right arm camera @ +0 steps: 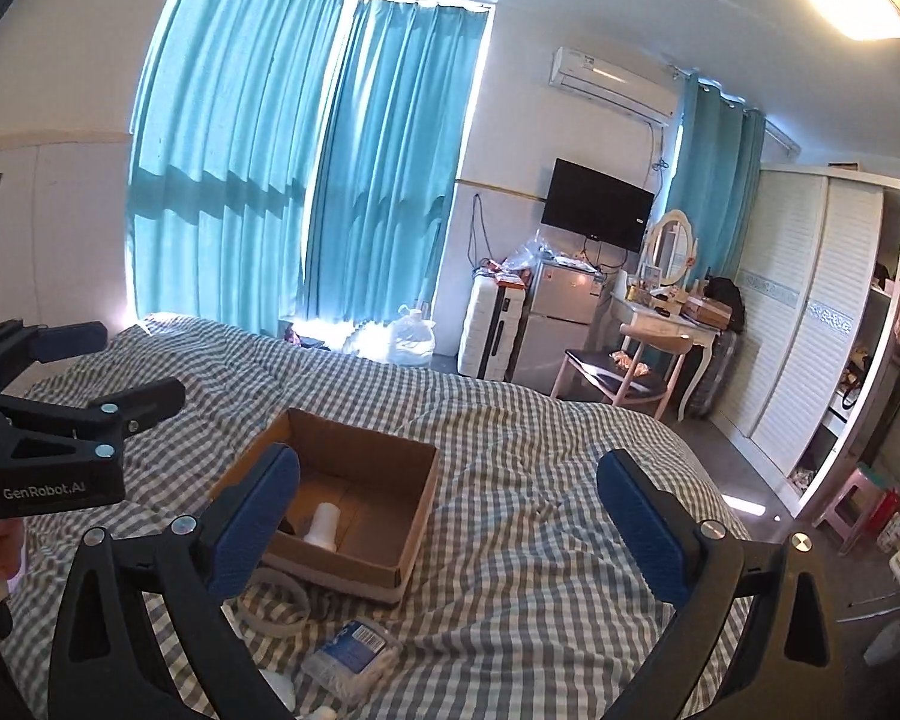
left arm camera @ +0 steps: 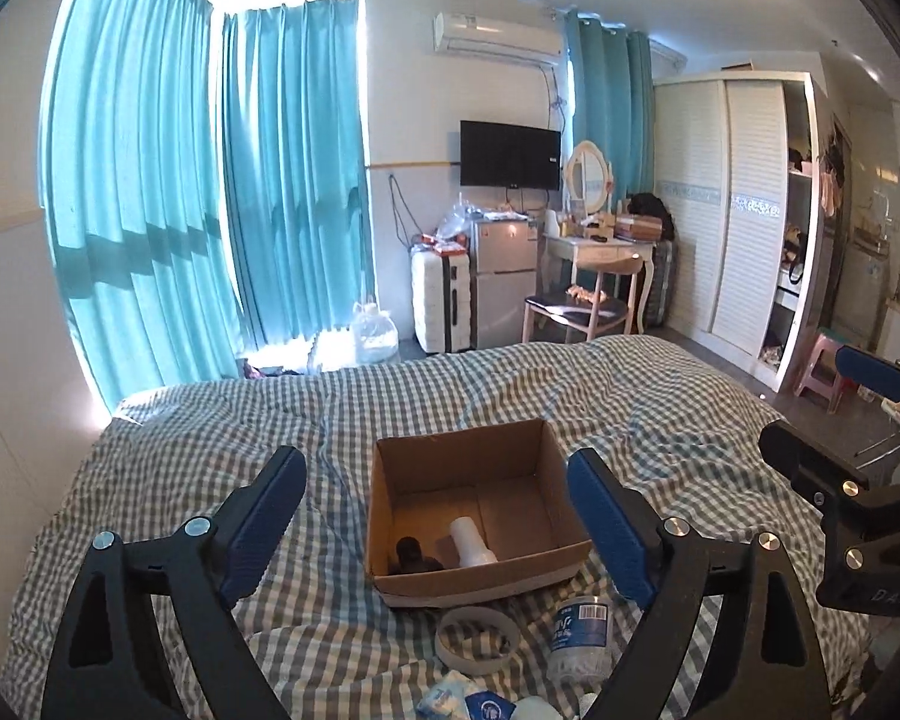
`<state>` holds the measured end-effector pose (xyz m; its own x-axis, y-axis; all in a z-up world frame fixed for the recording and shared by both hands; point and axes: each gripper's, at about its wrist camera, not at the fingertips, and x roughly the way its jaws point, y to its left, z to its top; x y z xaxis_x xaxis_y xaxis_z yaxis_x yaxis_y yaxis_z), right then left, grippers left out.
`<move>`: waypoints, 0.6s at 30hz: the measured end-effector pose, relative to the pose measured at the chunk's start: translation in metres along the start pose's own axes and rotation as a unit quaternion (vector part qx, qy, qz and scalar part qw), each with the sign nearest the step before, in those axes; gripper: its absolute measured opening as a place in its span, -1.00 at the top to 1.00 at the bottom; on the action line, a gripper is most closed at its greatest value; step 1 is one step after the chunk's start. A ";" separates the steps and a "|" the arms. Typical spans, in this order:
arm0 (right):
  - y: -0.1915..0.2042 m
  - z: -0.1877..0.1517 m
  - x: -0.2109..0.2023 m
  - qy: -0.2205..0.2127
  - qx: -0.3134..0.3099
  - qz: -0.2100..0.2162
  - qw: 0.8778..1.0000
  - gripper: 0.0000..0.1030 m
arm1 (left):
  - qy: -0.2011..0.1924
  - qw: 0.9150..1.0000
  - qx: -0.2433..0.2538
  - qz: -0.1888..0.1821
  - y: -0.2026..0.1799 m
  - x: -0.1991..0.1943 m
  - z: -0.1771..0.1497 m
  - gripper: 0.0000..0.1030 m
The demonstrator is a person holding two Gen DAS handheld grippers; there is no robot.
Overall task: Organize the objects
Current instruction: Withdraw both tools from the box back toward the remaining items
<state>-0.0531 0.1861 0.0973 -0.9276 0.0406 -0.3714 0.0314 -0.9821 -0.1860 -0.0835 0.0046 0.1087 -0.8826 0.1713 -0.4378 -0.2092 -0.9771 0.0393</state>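
i hold both the left gripper (left arm camera: 435, 516) and the right gripper (right arm camera: 447, 519) above the bed (left arm camera: 210, 450), fingers wide apart, empty. the cardboard box (left arm camera: 471, 585) holds a white bottle (left arm camera: 471, 543); tape ring (left arm camera: 477, 639) lies just before it.

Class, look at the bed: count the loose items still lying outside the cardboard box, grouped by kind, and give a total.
Tape ring: 1
Crushed plastic bottle: 1
Small blue-and-white packets at the near edge: about 2, partly cut off
Total: about 4
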 end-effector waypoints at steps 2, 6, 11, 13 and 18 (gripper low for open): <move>-0.001 -0.003 -0.007 -0.001 0.006 0.001 1.000 -0.94 | -0.007 1.000 0.003 0.005 -0.002 -0.009 -0.005 -0.79; -0.004 -0.012 -0.018 0.017 0.019 0.014 1.000 -0.94 | -0.014 1.000 0.009 0.016 -0.003 -0.020 -0.017 -0.83; -0.006 -0.032 -0.020 0.024 0.043 0.053 0.997 -0.94 | -0.031 0.999 0.008 0.036 -0.003 -0.030 -0.035 -0.84; -0.001 -0.044 -0.019 0.027 0.037 0.047 0.998 -0.94 | -0.037 0.998 0.005 0.041 -0.004 -0.033 -0.045 -0.84; 0.007 -0.068 -0.012 0.033 0.034 0.044 0.998 -0.94 | -0.033 0.997 -0.016 0.070 -0.005 -0.026 -0.071 -0.85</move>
<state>-0.0165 0.1914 0.0382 -0.8960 -0.0362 -0.4425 0.0839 -0.9925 -0.0887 -0.0292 -0.0035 0.0563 -0.9283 0.0399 -0.3697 -0.0690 -0.9954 0.0660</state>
